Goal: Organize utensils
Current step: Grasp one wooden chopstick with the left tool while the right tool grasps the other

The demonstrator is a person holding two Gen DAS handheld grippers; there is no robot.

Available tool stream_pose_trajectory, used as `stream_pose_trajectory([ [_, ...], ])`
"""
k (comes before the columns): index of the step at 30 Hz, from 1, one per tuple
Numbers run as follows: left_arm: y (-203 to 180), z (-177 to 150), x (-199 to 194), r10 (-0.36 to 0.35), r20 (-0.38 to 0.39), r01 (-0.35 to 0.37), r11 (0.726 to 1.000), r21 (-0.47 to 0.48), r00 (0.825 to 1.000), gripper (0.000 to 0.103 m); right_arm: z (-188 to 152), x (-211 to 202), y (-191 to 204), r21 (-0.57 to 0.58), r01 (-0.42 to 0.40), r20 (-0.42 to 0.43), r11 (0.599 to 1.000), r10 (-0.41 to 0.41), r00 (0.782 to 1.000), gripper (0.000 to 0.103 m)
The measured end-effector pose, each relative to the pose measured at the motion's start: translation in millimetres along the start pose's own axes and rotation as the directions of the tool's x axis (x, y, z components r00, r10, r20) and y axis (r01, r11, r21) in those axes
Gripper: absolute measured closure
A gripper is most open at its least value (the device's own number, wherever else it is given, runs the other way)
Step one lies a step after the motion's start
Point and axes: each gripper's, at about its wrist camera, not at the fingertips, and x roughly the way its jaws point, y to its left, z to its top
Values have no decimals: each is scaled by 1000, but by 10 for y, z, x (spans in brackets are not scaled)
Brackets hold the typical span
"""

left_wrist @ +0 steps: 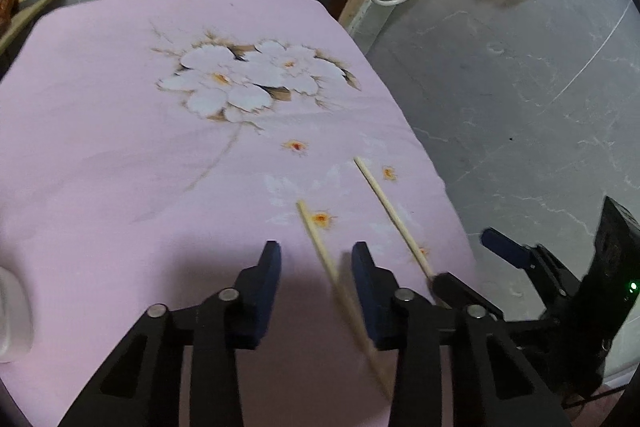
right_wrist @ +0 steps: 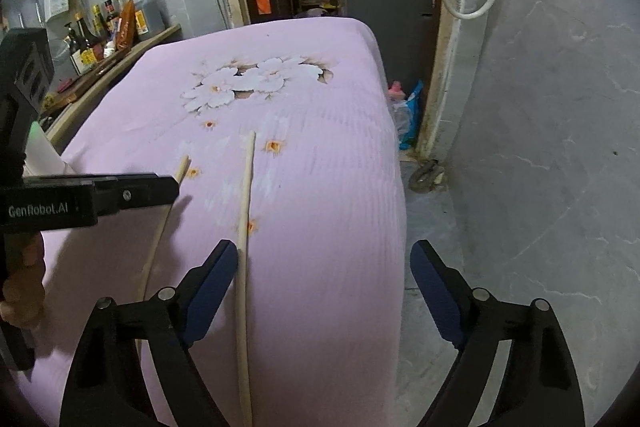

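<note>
The left gripper (left_wrist: 316, 259) stands partly open above a pink cloth (left_wrist: 120, 167) printed with white flowers. Its two blue pads (left_wrist: 264, 291) have a clear gap between them, and a pale chopstick (left_wrist: 316, 235) runs up through that gap, close to the right-hand pad. Whether that pad touches the stick cannot be told, since the lower stretch of the stick is blurred; the left-hand pad is plainly apart from it. So the stick is between the jaws but not clamped.

A second chopstick (left_wrist: 384, 203) lies on the cloth just to the right, roughly parallel to the first, its far tip near a small orange flower. Its near end meets the dark finger of the right gripper (left_wrist: 472, 259), which enters from the right edge.

In the right wrist view the right gripper (right_wrist: 324, 267) stands wide open. The second chopstick (right_wrist: 247, 195) lies lengthwise on the cloth (right_wrist: 320, 187) just inside the left-hand pad (right_wrist: 212, 291), touching or almost touching its inner face; the right-hand pad is well apart, out past the cloth's edge and over the grey floor (right_wrist: 540, 147). Nothing is gripped here either.

The left gripper (right_wrist: 120, 193) reaches in from the left of this view, its black finger crossing over the first chopstick (right_wrist: 182, 169), whose tip shows just beyond it. A hand (right_wrist: 24, 279) holds that tool at the left edge.
</note>
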Motion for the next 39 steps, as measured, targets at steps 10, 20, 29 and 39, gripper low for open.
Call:
stream_pose_trajectory([
  [10,-122,60,107,76,-31,-74,996,50,997,90,154,200,-95,8,-126,-20,992,126,992,33],
  [20,-5,24,12,40,-73,-37,999,40,997,94,409,339,-28,-60,-159,-54,985,156,986,55],
  [29,19,46,45,23,-130,-21,1000,10,991,94,716,522,150,-146,-224,-148,964,203,968,60],
  [39,-19,21,53,53,-108,-52,999,15,993,94,785,597,302,-158,-151,-199,976,118,973,77],
])
